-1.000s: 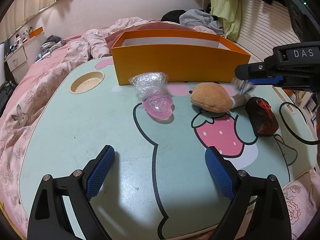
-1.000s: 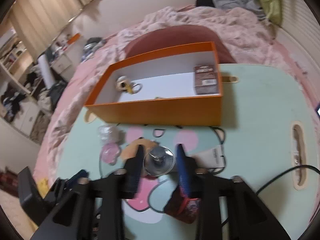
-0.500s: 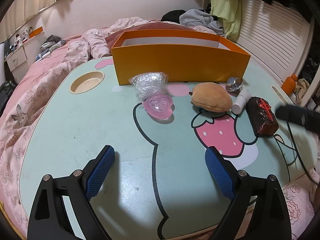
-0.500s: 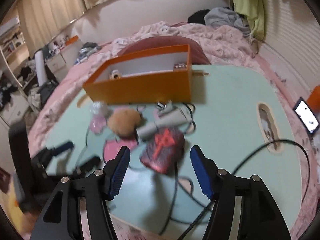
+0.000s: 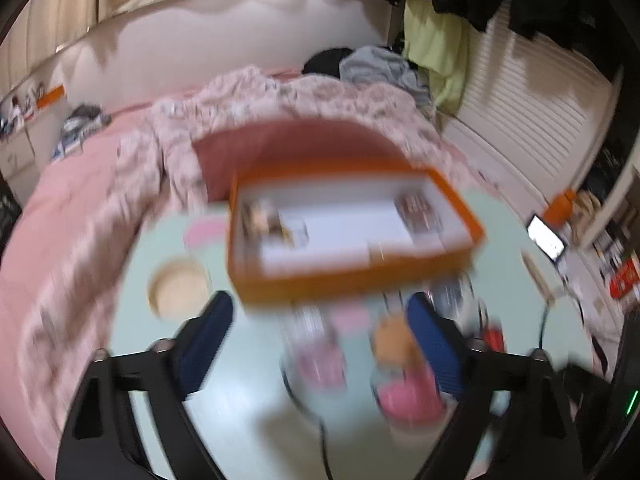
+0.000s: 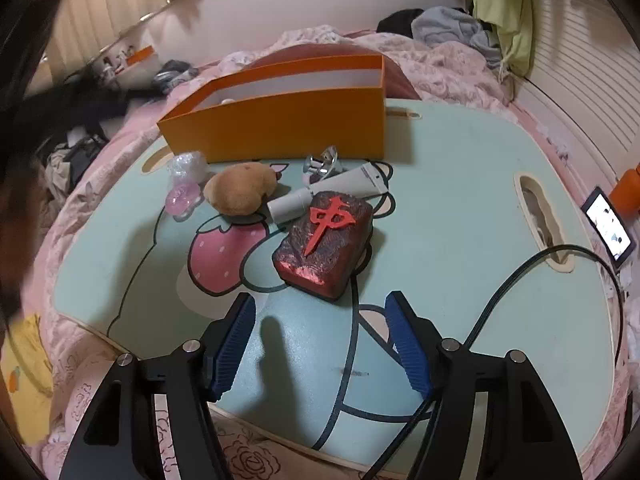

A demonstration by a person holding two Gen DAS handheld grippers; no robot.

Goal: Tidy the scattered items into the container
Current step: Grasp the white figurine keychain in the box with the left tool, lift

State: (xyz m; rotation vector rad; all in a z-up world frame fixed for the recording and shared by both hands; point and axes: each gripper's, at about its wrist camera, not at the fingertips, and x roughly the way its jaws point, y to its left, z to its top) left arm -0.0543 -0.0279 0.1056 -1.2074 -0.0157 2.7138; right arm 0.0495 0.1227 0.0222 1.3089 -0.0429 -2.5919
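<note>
**Both grippers empty above the lap table, scattered items outside the box**

The right gripper [image 6: 320, 344] points steeply down at the mint-green lap table [image 6: 460, 208], its blue-padded jaws well apart and opening, with nothing between them but bare tabletop. Just ahead of its fingertips lies the dark block with a red character [image 6: 324, 240], tilted and clear of both pads. Beyond the block a white tube [image 6: 332, 192] lies on its side, touching the block's far edge. To the left of the tube sits a tan plush toy [image 6: 240, 192], and left of that a clear pink heart-shaped piece [image 6: 183, 198] with a crinkled clear wrapper [image 6: 188, 164] behind it. A small shiny metal piece [image 6: 322, 162] rests between the tube and the orange box [image 6: 280, 120], which stands at the far edge of the table, open-topped, white inside. A black cable [image 6: 516, 280] loops across the table's right side, passing the right jaw.

The left wrist view is heavily blurred. The left gripper [image 5: 320, 332] looks down from higher up, over the box's [image 5: 352, 276] near wall and into it. Its jaws stand partly apart and are closing, and nothing is gripped between them; the pink piece [image 5: 320, 360] and the plush toy [image 5: 394, 340] show on the table far below the gap. Inside the box a small dark packet [image 5: 420, 212] lies toward the right end and some small blurred items [image 5: 268, 224] toward the left; what they are cannot be told.
</note>
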